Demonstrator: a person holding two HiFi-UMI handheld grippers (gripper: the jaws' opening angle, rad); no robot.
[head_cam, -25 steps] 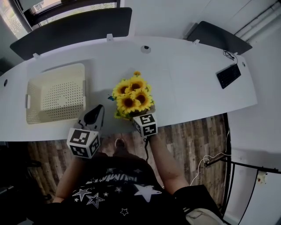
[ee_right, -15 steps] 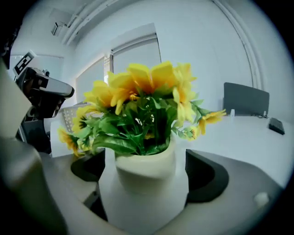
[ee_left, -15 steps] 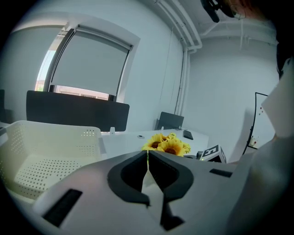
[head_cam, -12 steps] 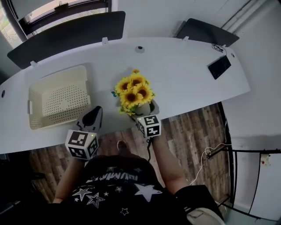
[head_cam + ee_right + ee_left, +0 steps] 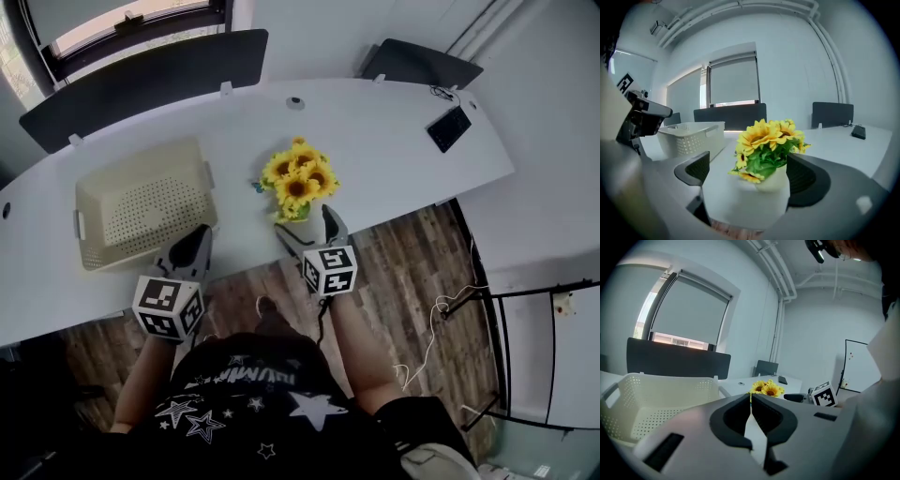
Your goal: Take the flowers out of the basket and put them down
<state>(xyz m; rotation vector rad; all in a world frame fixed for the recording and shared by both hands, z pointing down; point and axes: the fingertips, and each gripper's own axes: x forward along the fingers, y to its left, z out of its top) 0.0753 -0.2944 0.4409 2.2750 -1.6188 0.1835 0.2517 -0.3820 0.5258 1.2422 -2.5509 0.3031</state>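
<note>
Flowers [image 5: 300,180] (yellow sunflower bunch w/ green leaves in a white pot [image 5: 300,217]) are out of the basket [image 5: 141,150] and stand upright on the white surface [image 5: 394,141], near its front edge, to the right of the basket and clearly apart from it. Basket is cream, perforated, lying on the surface at the left w/ nothing visible inside. Right claw [image 5: 309,230]: jaws spread wide, one either side of the pot, which sits between them low in the right gripper view. There the left-hand pad has bare surface showing betw. it and the pot; the right-hand pad is just beside the pot wall, contact y/n cannot tell. No squeeze visible, so the pot reads as resting on the surface, not carried. Left claw [image 5: 199,239]: jaws closed tip to tip per the left gripper view, nothing betw. them, poised at the front edge of the surface just by the basket's near right corner and pointing across it. From that view the flowers show beyond the closed tips, w/ the right gripper's marker cube [image 5: 823,394] off to the right. Small dark flat device [image 5: 448,128] lies at the far right of the surface, well apart from the flowers.
</note>
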